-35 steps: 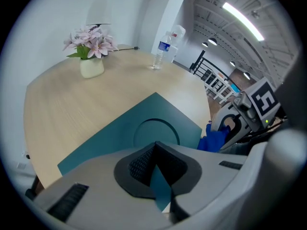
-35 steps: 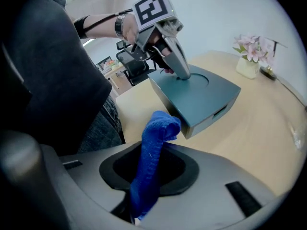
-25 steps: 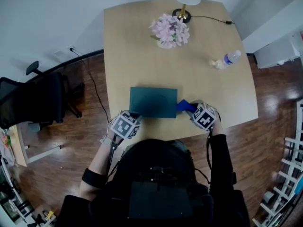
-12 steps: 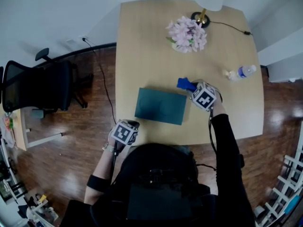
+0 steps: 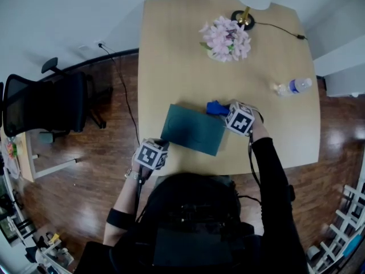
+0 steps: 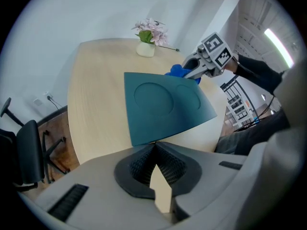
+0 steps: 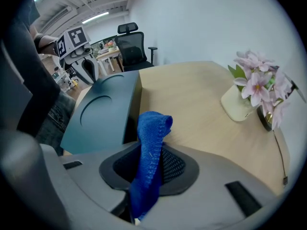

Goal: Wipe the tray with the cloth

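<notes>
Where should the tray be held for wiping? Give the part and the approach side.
Likely the near left corner of the tray, from the front edge of the table: it is broad and shallow, so only its rim fits jaws. The left gripper seems clamped there.

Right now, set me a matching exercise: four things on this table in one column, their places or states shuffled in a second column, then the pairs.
1 tray
2 cloth
3 flowers
4 bottle

a lying on its side near the right edge of the table
b clamped in the right gripper
c dark teal, at the near edge
d beside the lamp base

Pairs: 1-c, 2-b, 3-d, 4-a
</notes>
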Action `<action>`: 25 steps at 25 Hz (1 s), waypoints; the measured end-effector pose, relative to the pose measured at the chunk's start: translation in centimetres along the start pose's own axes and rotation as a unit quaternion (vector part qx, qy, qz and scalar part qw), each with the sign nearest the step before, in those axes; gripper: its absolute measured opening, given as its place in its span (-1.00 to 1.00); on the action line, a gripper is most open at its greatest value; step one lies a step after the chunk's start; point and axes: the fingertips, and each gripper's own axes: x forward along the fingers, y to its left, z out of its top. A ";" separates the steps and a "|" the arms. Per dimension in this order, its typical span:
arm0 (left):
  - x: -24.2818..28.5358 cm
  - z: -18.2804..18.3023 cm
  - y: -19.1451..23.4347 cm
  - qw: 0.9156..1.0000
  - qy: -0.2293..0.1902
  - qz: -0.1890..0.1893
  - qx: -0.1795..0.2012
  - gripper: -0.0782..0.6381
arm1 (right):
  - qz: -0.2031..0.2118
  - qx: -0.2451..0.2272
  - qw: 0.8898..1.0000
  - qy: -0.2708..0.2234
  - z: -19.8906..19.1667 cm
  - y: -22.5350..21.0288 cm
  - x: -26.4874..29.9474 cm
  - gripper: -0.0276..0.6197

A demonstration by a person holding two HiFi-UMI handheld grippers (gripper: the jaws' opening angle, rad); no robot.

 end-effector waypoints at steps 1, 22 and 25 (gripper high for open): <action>0.0 0.4 0.2 1.000 -0.002 0.004 0.003 -0.78 | 0.003 0.002 1.000 -0.001 -0.2 0.4 0.0 -0.61; 1.9 12.1 3.5 0.985 0.005 0.070 0.155 -0.78 | -0.011 0.187 0.981 -0.058 -2.9 12.6 -0.6 -0.61; 1.4 12.0 2.8 0.987 -0.003 0.053 0.152 -0.78 | -0.021 0.201 0.978 -0.054 -3.7 12.3 -0.5 -0.61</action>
